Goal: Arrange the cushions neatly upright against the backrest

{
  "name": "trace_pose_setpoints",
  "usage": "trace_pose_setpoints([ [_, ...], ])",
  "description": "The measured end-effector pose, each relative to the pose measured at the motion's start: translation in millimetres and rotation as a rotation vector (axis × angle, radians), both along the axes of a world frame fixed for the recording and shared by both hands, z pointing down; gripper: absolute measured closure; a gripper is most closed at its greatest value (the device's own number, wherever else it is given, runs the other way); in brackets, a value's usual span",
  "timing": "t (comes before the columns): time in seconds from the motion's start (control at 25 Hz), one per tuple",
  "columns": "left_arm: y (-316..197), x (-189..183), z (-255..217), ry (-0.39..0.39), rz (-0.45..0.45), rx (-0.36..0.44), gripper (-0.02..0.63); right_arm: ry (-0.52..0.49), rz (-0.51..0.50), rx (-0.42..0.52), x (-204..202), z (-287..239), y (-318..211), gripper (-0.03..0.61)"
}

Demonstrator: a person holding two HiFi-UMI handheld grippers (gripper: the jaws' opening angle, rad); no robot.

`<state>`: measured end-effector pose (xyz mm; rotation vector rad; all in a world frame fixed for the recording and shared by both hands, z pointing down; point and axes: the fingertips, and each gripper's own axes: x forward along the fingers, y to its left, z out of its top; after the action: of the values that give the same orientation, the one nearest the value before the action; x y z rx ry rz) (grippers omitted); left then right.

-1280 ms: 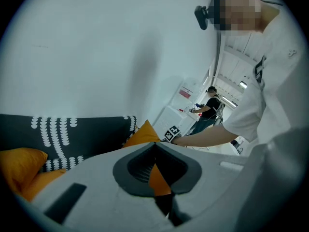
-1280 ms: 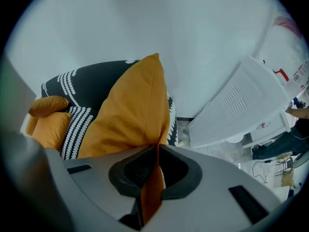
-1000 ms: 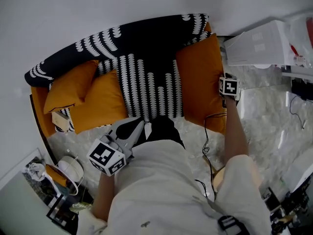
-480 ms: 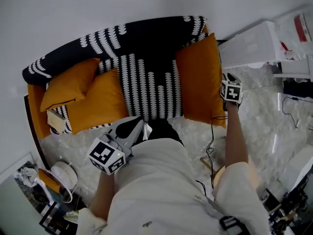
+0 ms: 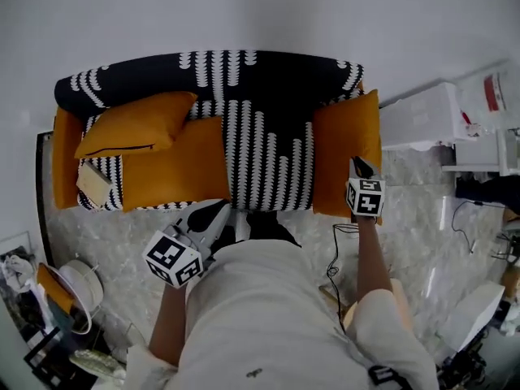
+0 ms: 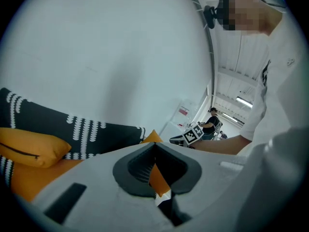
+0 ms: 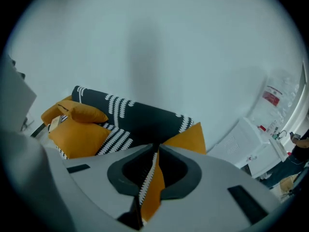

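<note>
A black sofa (image 5: 244,96) with white pattern carries three orange cushions. Two overlap at the left: one (image 5: 138,124) leans on the backrest, and the other (image 5: 175,165) lies flatter in front of it. The third (image 5: 345,149) lies along the right arm. My right gripper (image 5: 355,165) hovers over that cushion's front end. Its jaws have just been closing, and they are shut with nothing between them (image 7: 155,148). My left gripper (image 5: 230,210) is shut and empty in front of the seat's middle (image 6: 154,146). The right gripper's marker cube (image 6: 193,134) shows in the left gripper view.
A cream box (image 5: 93,184) lies at the sofa's left end. White cabinets (image 5: 422,112) stand right of the sofa. A cable (image 5: 335,250) trails over the marble floor by my right arm. A fan (image 5: 77,283) and clutter fill the lower left. A person (image 6: 211,122) stands far off.
The head view has swung to face the sofa squarely. My right gripper has left the right cushion's outer edge and come back to its front end. The left gripper stays near my body.
</note>
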<state>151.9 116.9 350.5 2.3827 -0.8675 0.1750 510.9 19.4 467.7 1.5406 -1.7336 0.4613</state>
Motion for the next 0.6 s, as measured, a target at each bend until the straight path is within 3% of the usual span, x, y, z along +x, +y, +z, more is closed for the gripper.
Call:
trace_pose_setpoints([
  [0.28,22.0,-80.0,5.9,0.016,-0.113,0.007,0.603,-0.113,-0.16,0.069,-154.1,-25.6,9.4,0.558],
  [0.6,72.2,-163.2,21.1,0.041,-0.23,-0.009,0.603,-0.192,-0.407,-0.005,-329.8,-1.6,59.6,0.569],
])
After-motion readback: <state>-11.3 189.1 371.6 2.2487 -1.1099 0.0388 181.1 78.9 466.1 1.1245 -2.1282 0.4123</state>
